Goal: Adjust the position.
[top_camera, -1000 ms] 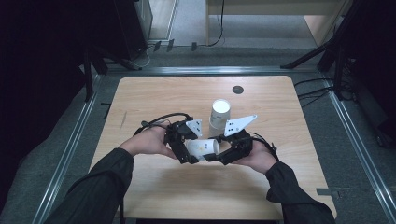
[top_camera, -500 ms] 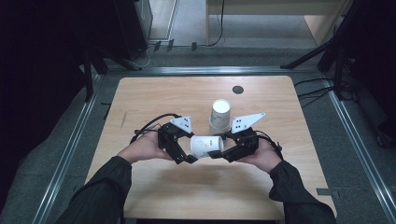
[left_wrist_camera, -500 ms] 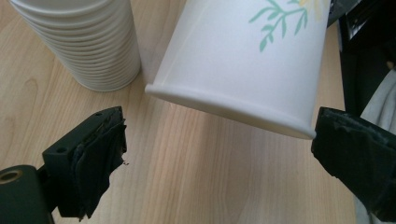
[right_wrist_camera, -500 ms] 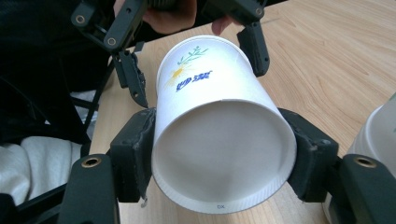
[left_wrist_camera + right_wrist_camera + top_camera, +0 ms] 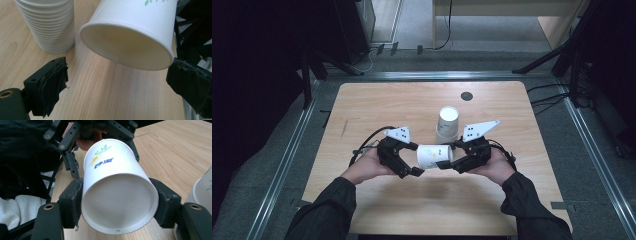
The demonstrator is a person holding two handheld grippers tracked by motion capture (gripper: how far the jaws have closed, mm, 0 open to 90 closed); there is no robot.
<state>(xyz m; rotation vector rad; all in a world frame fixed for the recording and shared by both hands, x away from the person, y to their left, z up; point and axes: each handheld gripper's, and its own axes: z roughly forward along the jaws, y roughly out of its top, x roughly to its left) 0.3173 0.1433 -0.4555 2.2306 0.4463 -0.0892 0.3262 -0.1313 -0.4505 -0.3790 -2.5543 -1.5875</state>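
Observation:
A white paper cup [image 5: 434, 156] with a flower print lies on its side above the wooden table [image 5: 362, 110]. My right gripper [image 5: 453, 159] is shut on its base end; in the right gripper view the cup [image 5: 117, 195] sits clamped between both pads of the right gripper [image 5: 118, 196]. My left gripper [image 5: 412, 162] stands open at the cup's mouth. In the left gripper view the cup's rim [image 5: 130, 37] faces the camera, and the left gripper [image 5: 120, 75] has its jaws wide apart, touching nothing. The left gripper [image 5: 95, 130] also shows beyond the cup in the right gripper view.
A stack of upside-down paper cups [image 5: 447, 125] stands just behind the grippers, also seen as the stack [image 5: 47, 25] and the stack [image 5: 202, 192]. A dark round grommet [image 5: 467, 96] sits near the table's far edge. Metal rails [image 5: 292, 150] border the table.
The cup has shifted slightly to the right with the right gripper. The left hand has eased a little to the left, away from the cup.

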